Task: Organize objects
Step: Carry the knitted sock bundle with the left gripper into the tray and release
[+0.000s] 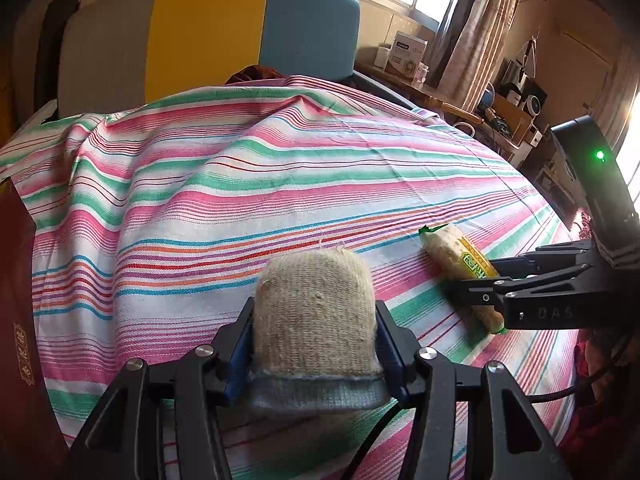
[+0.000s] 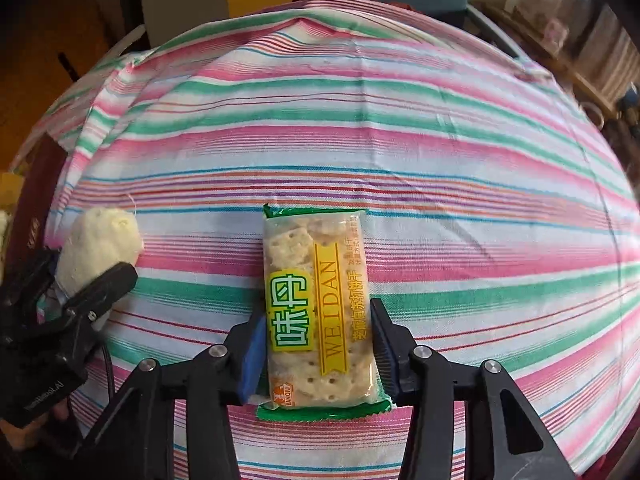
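Observation:
My left gripper is shut on a beige knitted scrubbing pad with a grey-blue edge, just above the striped cloth. The pad also shows in the right wrist view, at the left, with the left gripper around it. My right gripper is closed against the sides of a cracker packet with green ends and a yellow "WEIDAN" label that lies on the cloth. In the left wrist view the packet lies to the right, with the right gripper over it.
A striped cloth covers the table. A chair back in grey, yellow and blue stands behind it. A dark red box is at the left edge. Shelves with boxes and clutter stand far right.

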`<state>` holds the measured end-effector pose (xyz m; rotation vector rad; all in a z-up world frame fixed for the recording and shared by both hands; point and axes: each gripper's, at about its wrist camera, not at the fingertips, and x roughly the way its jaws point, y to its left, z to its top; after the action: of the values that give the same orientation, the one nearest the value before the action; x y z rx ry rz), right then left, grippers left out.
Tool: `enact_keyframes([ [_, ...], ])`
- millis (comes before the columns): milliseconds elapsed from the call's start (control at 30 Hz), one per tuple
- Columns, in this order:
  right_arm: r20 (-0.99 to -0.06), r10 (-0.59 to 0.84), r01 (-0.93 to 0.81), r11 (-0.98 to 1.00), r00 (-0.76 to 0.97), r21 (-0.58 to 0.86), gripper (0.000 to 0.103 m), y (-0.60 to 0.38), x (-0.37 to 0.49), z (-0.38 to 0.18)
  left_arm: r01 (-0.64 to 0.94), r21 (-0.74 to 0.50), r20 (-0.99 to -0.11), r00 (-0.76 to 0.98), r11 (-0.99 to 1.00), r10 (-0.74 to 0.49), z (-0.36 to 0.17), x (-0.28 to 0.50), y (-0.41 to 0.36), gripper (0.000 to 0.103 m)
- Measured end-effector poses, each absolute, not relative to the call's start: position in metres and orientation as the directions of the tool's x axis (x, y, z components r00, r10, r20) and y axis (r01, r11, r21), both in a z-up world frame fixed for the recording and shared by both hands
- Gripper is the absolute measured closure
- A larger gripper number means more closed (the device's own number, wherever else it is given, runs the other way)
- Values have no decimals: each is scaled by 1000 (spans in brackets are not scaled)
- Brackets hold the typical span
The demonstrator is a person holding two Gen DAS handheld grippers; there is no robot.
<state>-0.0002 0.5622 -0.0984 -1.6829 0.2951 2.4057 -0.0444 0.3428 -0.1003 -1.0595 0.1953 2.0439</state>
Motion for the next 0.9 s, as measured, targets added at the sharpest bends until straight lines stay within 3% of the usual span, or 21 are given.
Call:
enact_keyframes([
  [633, -932, 62, -241, -970, -358, 28, 52, 549, -7, -108, -720, -165, -756, -346, -674, 555, -98, -41, 347, 52],
  [900, -927, 64, -230, -973, -369, 24, 50, 548, -10, -109, -702, -103, -730, -428, -705, 532, -61, -30, 326, 52],
])
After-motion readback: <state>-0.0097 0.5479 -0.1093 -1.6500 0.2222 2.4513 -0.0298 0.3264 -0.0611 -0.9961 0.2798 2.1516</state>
